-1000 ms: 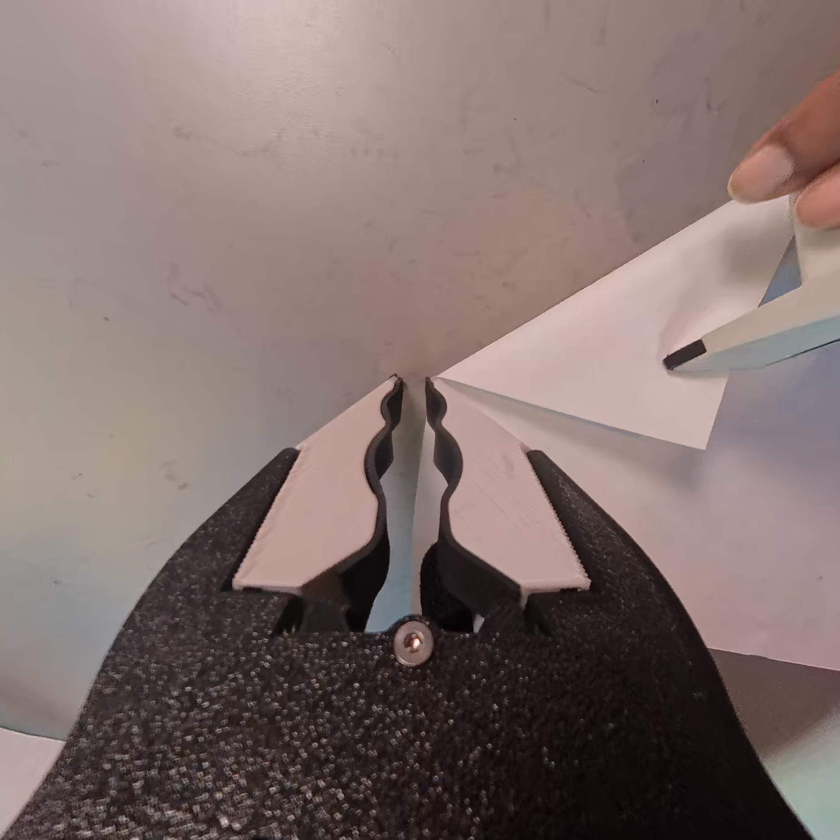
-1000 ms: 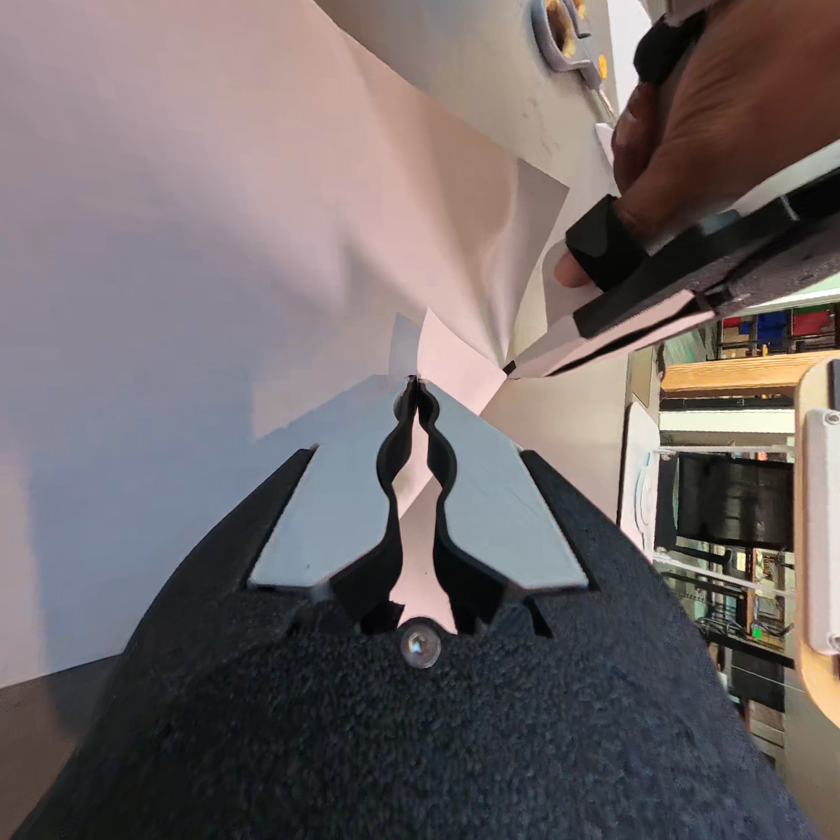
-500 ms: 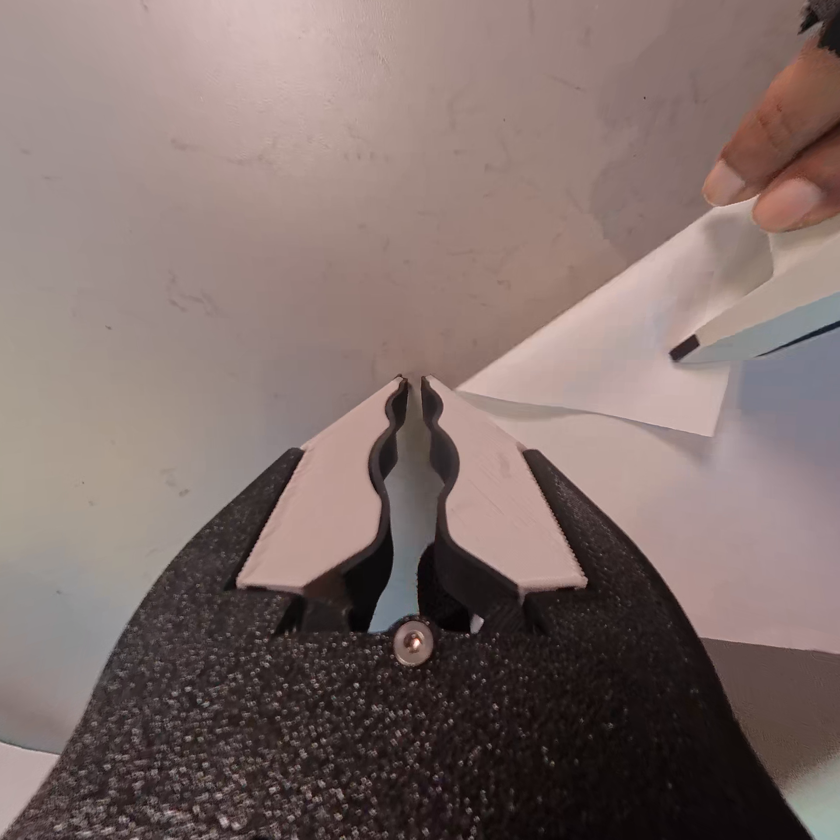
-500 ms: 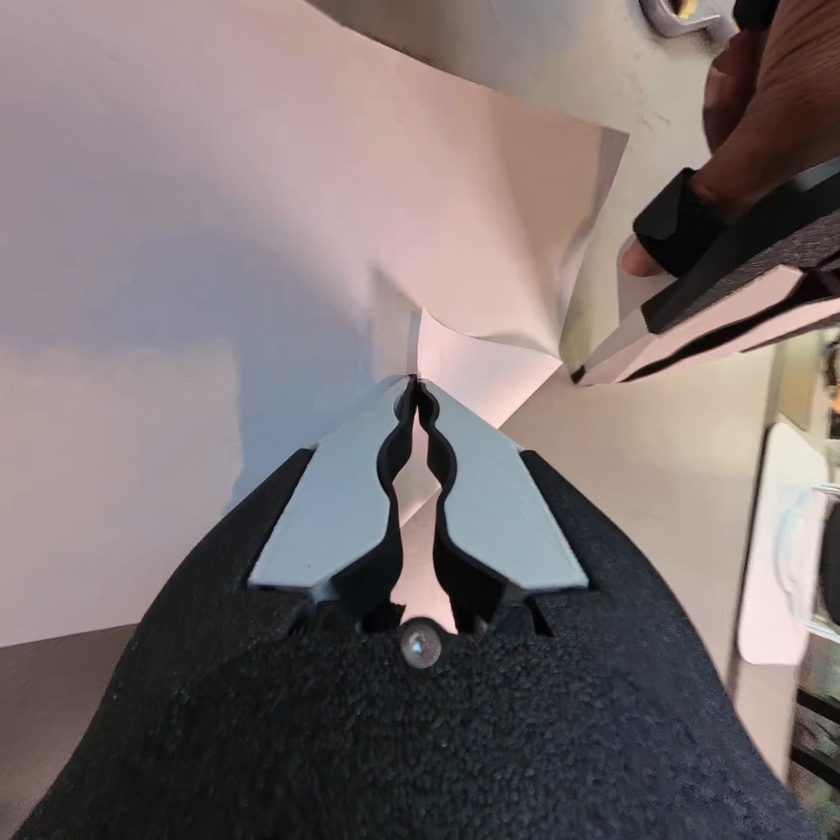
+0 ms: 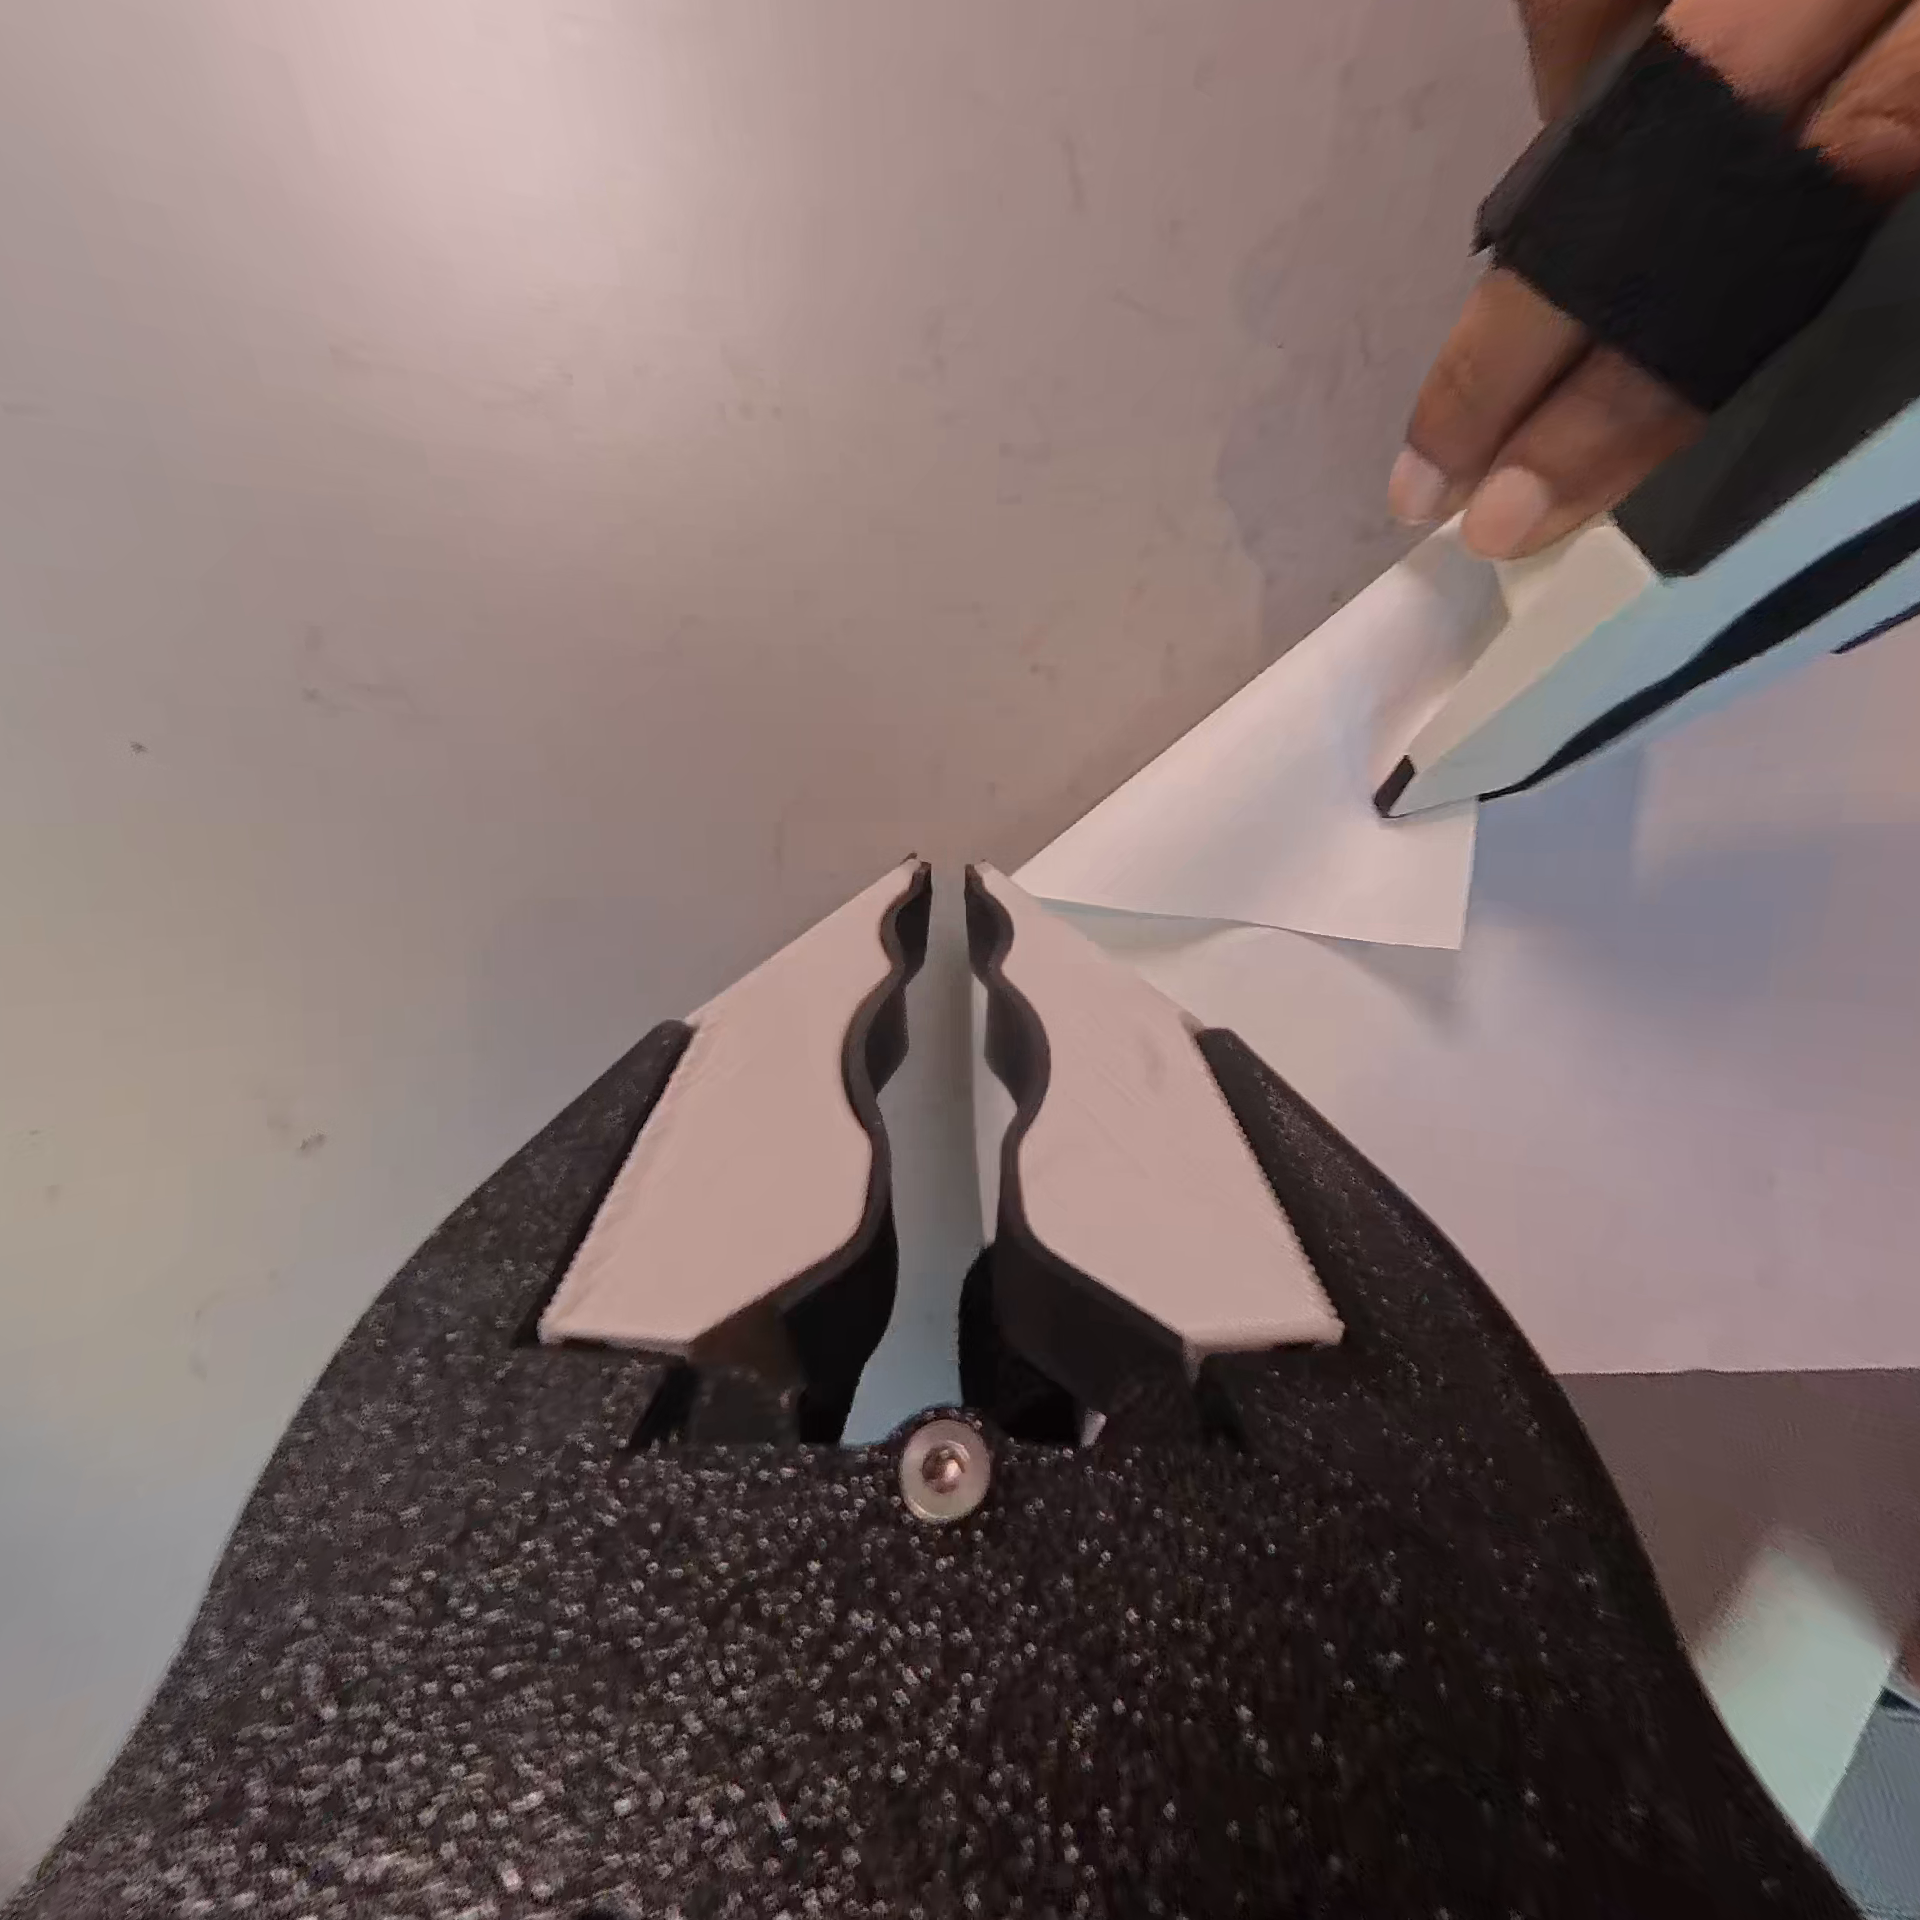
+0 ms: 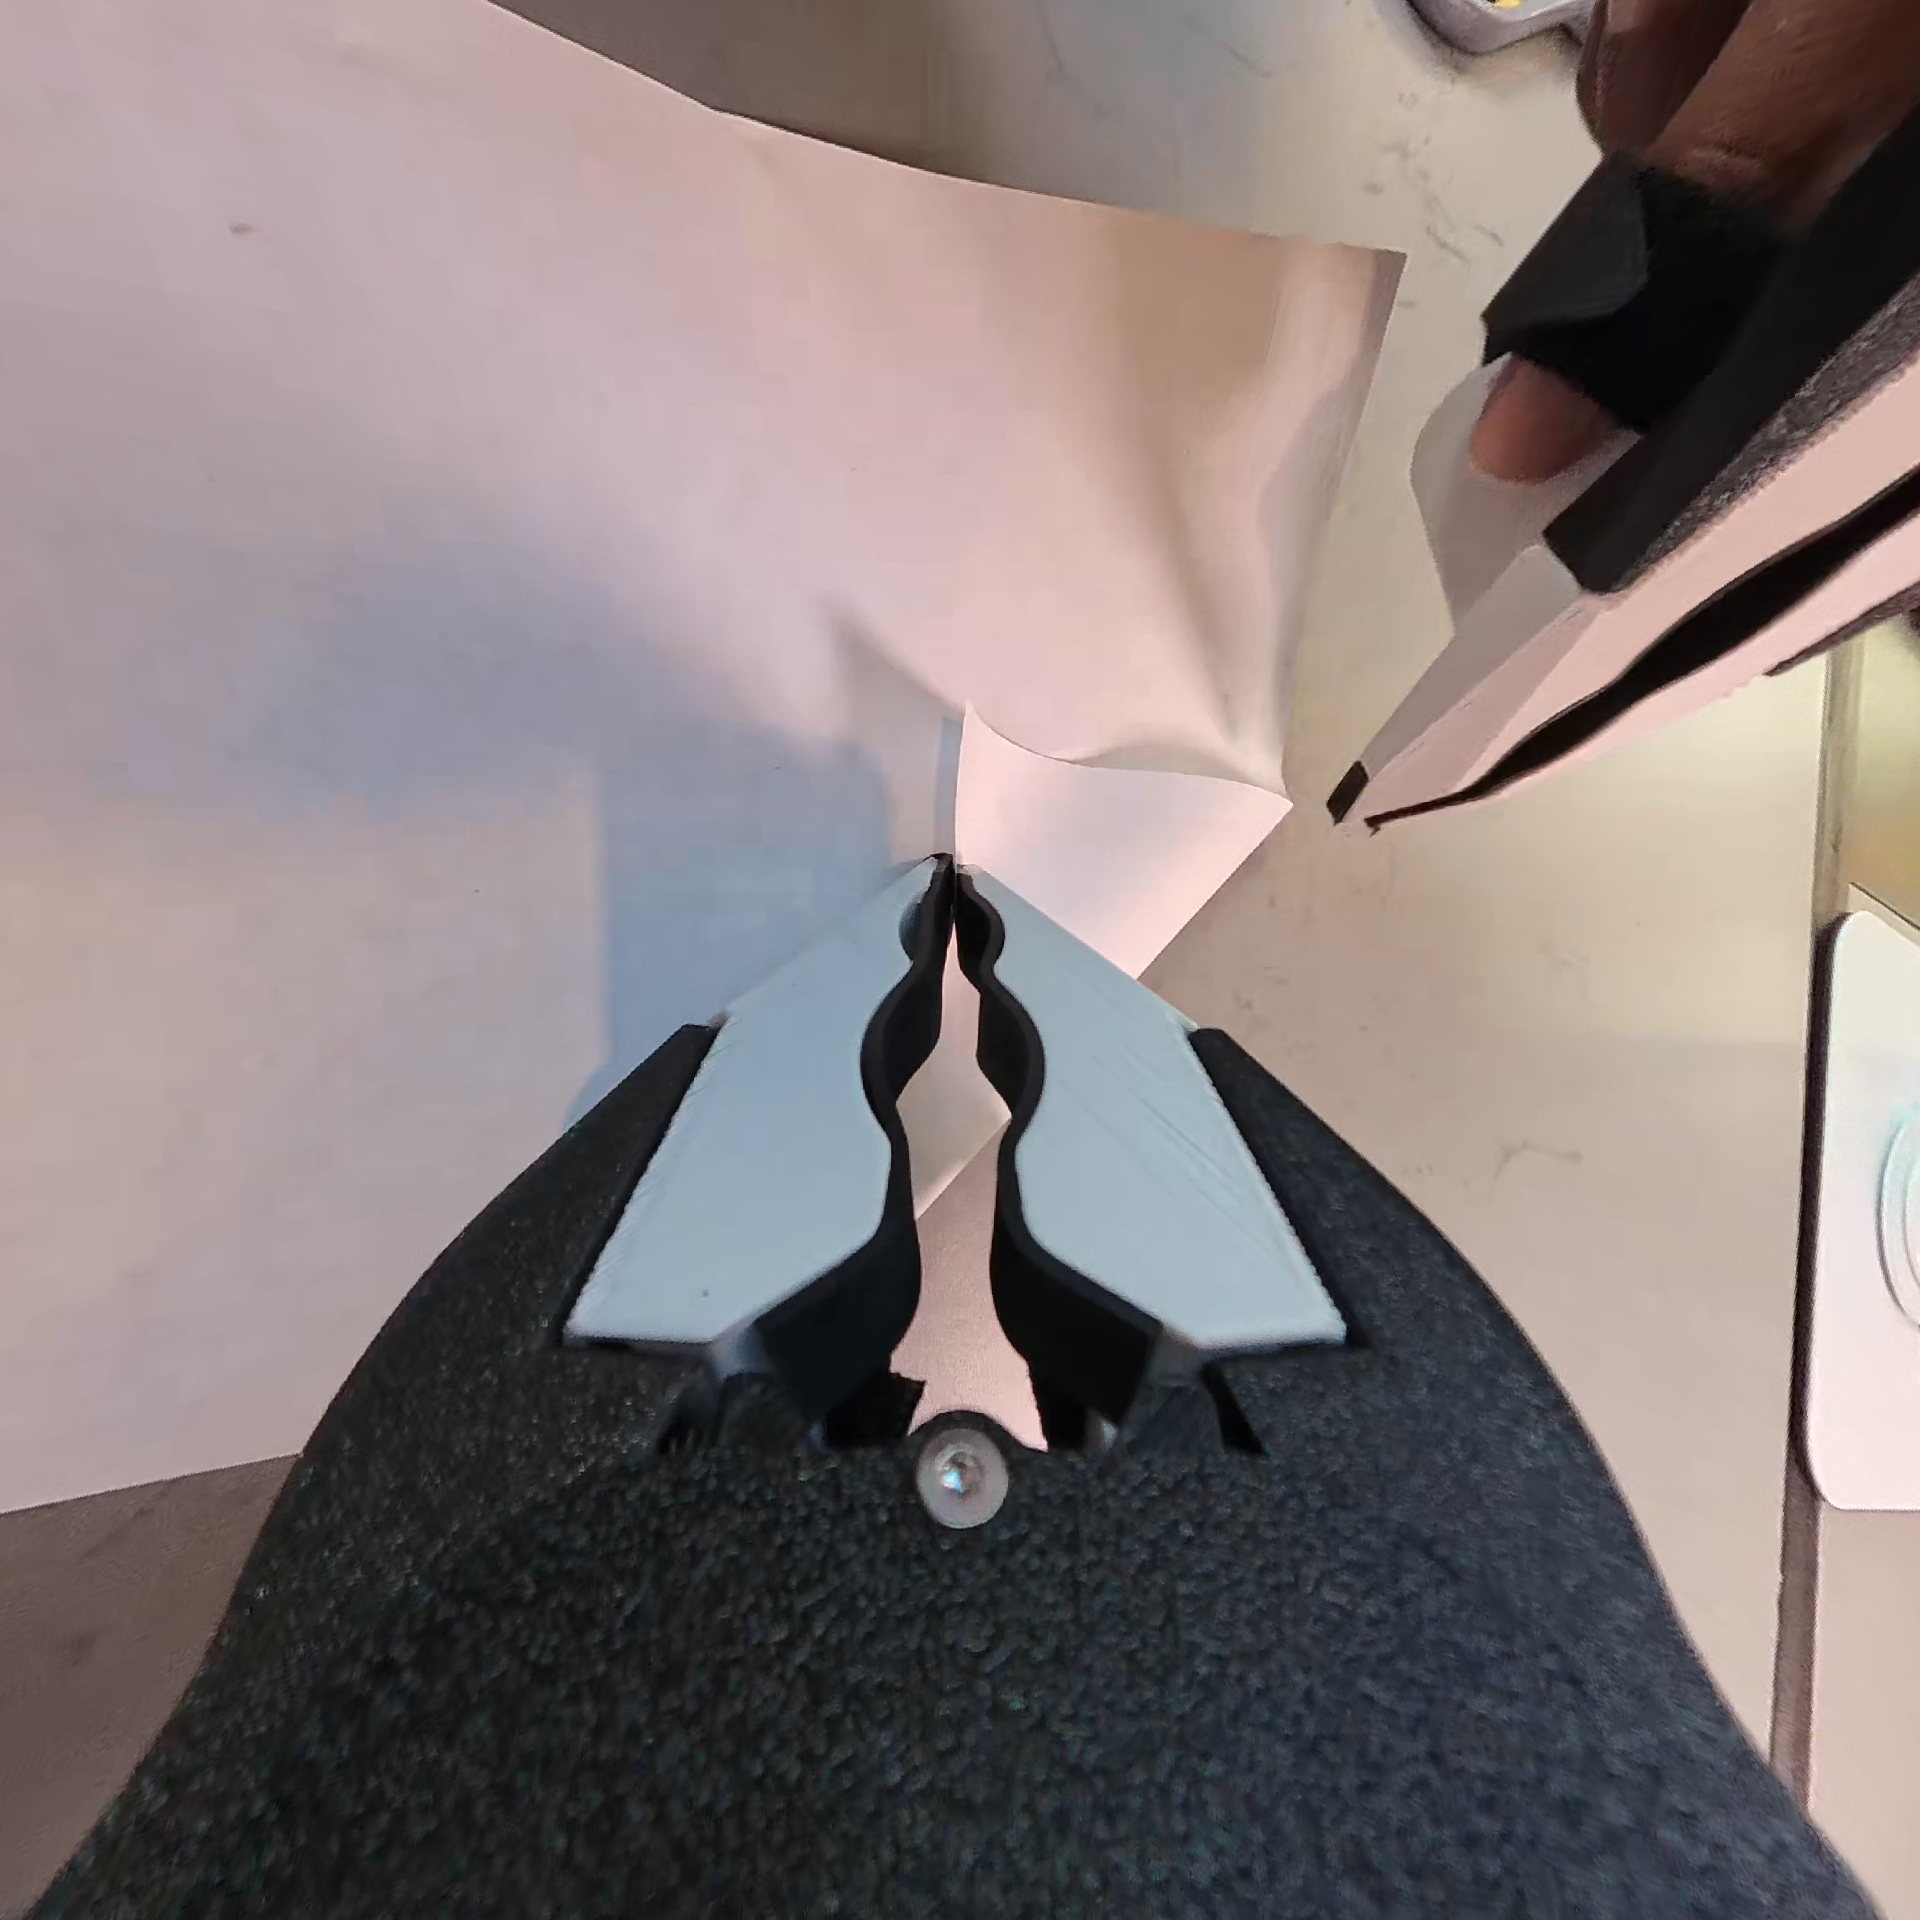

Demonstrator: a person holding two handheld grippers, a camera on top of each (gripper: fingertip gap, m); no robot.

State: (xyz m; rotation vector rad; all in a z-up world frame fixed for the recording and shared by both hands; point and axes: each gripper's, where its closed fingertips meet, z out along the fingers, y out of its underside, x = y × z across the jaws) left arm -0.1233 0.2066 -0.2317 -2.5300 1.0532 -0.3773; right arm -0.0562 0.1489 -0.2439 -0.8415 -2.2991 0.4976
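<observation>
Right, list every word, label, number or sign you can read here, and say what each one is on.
None: no text can be read in either view.
White sheet of paper, pinched at a folded flap by the right claw: blank.
Grey table: scuffs only, no writing.
White object at the right edge: no markings visible.
Both claws: plain grey and black, no labels.

**Matt plastic, thin paper, scuffed counter**

My left tongs (image 5: 940,871) and right tongs (image 6: 948,864) have rough, grainy black plastic bodies and smooth matt grey fingers (image 5: 748,1132) lined with black rubbery pads. The white paper sheet (image 6: 520,520) is thin, smooth and rippled. The grey counter (image 5: 520,416) looks dull, smudged and lightly scratched.
</observation>
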